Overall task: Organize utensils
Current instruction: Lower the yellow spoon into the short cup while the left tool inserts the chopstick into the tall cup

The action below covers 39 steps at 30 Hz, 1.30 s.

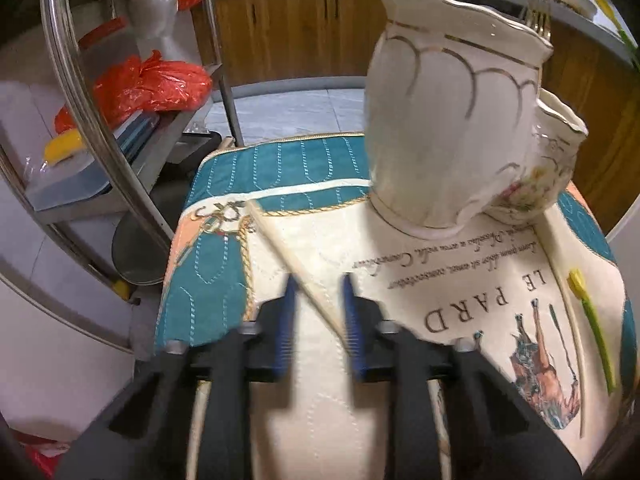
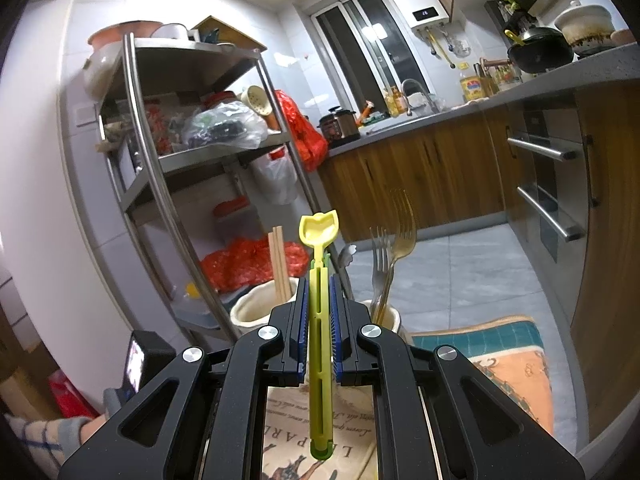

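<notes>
A quilted placemat (image 1: 328, 380) in teal, cream and peach, printed with "LE PARD" and a horse figure, covers the surface under both grippers. Beside it stands a steel shelf rack (image 2: 160, 152) stacked with red plastic bags, and wooden cabinets (image 2: 420, 168) run under a grey counter behind.

At the far end of the mat stand two cream ceramic holders, touching each other. The larger holder (image 1: 440, 120), with gold scalloped lines, has wooden chopsticks (image 2: 280, 264) standing upright in it. The smaller, floral holder (image 1: 552, 160) just beside it carries metal forks (image 2: 390, 252), tines up.

The left gripper (image 1: 322, 308) points down at the mat, its blue pads a little apart — a single pale chopstick (image 1: 296, 260) lies slanting on the cloth and runs between them. The view is blurred, so I cannot tell whether the pads press on it or only straddle it.

The right gripper (image 2: 319, 316) is raised nearly level above the mat, fingers clamped on a yellow-green plastic utensil (image 2: 319, 320) whose yellow tulip-shaped head sticks out past the fingertips, in front of the two holders.

A second yellow-green utensil (image 1: 592, 320) of the same kind lies flat on the mat's right side, near a thin pale stick, well apart from the left gripper
</notes>
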Tool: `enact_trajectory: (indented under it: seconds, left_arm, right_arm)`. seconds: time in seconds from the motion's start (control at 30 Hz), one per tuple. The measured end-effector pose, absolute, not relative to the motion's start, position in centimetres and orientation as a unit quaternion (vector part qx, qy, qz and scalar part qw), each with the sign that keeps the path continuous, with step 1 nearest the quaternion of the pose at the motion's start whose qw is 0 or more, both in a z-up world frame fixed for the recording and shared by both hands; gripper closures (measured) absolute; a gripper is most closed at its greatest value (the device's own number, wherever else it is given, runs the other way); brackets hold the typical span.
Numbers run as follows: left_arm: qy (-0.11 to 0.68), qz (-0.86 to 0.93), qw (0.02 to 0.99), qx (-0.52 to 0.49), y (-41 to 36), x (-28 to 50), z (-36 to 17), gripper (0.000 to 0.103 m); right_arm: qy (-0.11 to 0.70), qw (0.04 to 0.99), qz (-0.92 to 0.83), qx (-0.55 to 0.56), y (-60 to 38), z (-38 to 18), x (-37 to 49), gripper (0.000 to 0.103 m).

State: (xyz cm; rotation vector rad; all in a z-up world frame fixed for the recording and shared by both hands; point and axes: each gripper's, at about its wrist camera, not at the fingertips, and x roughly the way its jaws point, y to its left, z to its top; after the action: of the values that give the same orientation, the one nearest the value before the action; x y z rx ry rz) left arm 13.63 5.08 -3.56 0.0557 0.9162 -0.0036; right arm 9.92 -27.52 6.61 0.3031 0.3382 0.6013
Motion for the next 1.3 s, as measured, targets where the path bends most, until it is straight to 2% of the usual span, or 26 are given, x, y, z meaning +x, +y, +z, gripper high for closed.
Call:
enact_trajectory:
  seconds: [0.1, 0.37, 0.63, 0.9, 1.3]
  left_arm:
    - [0.441, -0.008, 0.897, 0.026, 5.4, 13.7, -3.4, 0.097]
    - [0.402, -0.032, 0.915, -0.005, 7.1, 11.7, -1.5, 0.097]
    - [0.235, -0.083, 0.967, -0.045, 8.2, 8.2, 6.7, 0.097]
    - [0.172, -0.168, 0.964, -0.111, 6.2, 12.8, 11.2, 0.097]
    - [0.098, -0.161, 0.975, -0.122, 2.6, 18.6, 11.1, 0.097]
  right_arm:
    - [0.164, 0.93, 0.294, 0.149, -27.7, 6.5, 9.7, 0.092]
    - [0.172, 0.928, 0.292, 0.152, -27.9, 6.4, 9.6, 0.092]
    - [0.163, 0.926, 0.298, 0.164, -27.6, 7.2, 10.9, 0.092]
    - [0.17, 0.908, 0.321, 0.208, -26.7, 7.3, 15.6, 0.092]
    - [0.165, 0.928, 0.285, 0.174, -24.4, 5.5, 18.0, 0.092]
